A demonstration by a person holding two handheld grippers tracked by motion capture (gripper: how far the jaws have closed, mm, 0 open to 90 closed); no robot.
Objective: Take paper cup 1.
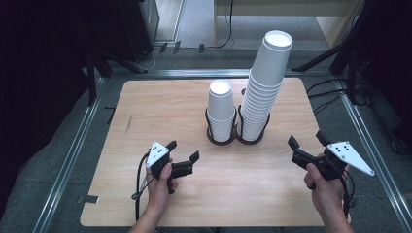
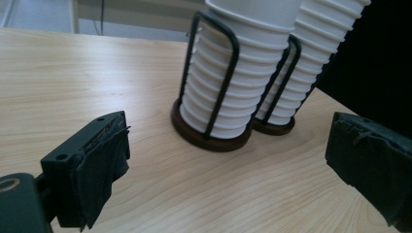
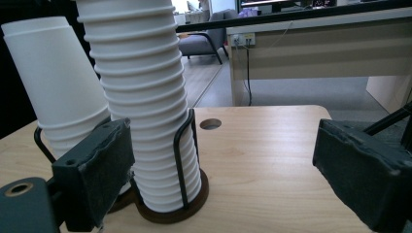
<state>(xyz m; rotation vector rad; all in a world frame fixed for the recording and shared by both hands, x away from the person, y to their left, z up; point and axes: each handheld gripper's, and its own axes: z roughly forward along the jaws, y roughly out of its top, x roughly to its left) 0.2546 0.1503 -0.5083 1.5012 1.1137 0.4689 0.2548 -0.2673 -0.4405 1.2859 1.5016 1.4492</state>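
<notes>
Left tool (image 1: 183,151): held in the person's left hand (image 1: 161,187) over the near left part of the surface (image 1: 145,111), jaws spread wide and grasping nothing; it points toward the cup stacks, well short of them.
Right tool (image 1: 307,139): held in the right hand (image 1: 324,187) near the right edge of the surface, jaws released and wide apart, nothing between them; it too faces the stacks from a distance.
Short stack (image 1: 221,109): white paper cups nested upside down, upright in a dark wire holder (image 1: 215,136) with a round brown base, near the middle of the surface.
Tall stack (image 1: 262,92): the same kind of cups, just right of the short stack in a matching holder, the two bases touching; it rises much higher and leans a little to the right at the top.
Left gripper view: the short stack (image 2: 228,87) stands nearest, the tall one (image 2: 311,63) behind it.
Right gripper view: the tall stack (image 3: 145,111) is closest, partly behind the left jaw, with the short stack (image 3: 58,87) to its left.
Hole (image 3: 210,124): a round cable opening in the surface behind the stacks.
</notes>
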